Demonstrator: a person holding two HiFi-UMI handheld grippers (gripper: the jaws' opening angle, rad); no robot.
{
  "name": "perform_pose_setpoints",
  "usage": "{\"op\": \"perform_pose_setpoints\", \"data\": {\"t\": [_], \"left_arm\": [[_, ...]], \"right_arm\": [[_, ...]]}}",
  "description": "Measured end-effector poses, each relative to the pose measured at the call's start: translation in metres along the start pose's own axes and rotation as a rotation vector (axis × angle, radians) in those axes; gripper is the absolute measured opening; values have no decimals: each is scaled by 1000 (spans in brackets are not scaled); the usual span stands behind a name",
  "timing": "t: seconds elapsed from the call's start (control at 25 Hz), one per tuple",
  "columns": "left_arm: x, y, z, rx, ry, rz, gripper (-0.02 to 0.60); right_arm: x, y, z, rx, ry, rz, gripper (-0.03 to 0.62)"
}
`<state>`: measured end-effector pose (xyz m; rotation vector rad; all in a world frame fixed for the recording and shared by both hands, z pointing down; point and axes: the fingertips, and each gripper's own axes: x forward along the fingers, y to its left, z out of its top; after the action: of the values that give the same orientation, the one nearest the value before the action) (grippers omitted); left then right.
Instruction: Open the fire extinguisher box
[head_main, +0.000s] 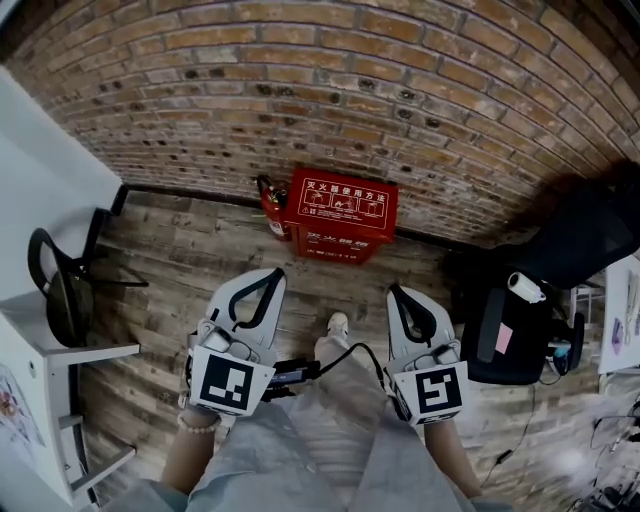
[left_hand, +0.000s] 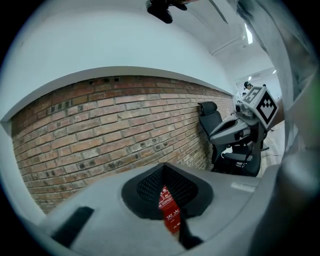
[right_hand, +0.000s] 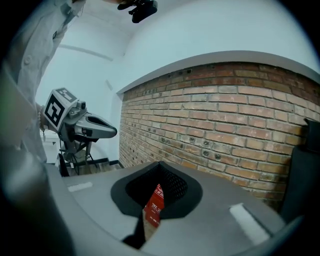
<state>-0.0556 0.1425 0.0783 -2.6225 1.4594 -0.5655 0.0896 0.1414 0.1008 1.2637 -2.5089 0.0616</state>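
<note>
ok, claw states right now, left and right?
Left claw: closed, holding nothing.
Right claw: closed, holding nothing.

We read white "灭火器使用方法" on the lid of the fire extinguisher box (head_main: 343, 207) by the brick wall (head_main: 400, 90) (front print too blurry).

We see a red fire extinguisher box (head_main: 343, 214), white-printed, at the far edge of the grey-brown plank floor (head_main: 170, 265), against a red-brown brick wall (head_main: 330, 80). Our left gripper (head_main: 277, 272) and right gripper (head_main: 392, 290) are pale grey with black-and-white markers.
</note>
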Motion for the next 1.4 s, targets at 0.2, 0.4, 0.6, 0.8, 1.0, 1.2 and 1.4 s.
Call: {"op": "perform_pose_setpoints", "data": {"t": [0.2,0.4,0.6,0.8,1.0,1.2,1.4], "left_arm": [[39,5,6,-17,23,33,-2],[69,10,11,-28,44,63,-2],[91,16,14,-39,60,100,-2],[101,18,12,-59,78,123,-2],[107,18,13,-61,93,121,-2],[111,23,13,-50,95,106,-2],[119,35,9,-41,99,81,-2]], "right_arm": [[25,-40,-4,4,8,39,8],[48,-68,0,-6,4,83,8],[63,-87,-3,-14,13,120,8],[69,-95,-1,-18,4,142,8],[74,-99,-2,-9,13,148,8],[80,-97,-5,7,28,151,8],[91,-94,-6,13,41,142,8]]}}
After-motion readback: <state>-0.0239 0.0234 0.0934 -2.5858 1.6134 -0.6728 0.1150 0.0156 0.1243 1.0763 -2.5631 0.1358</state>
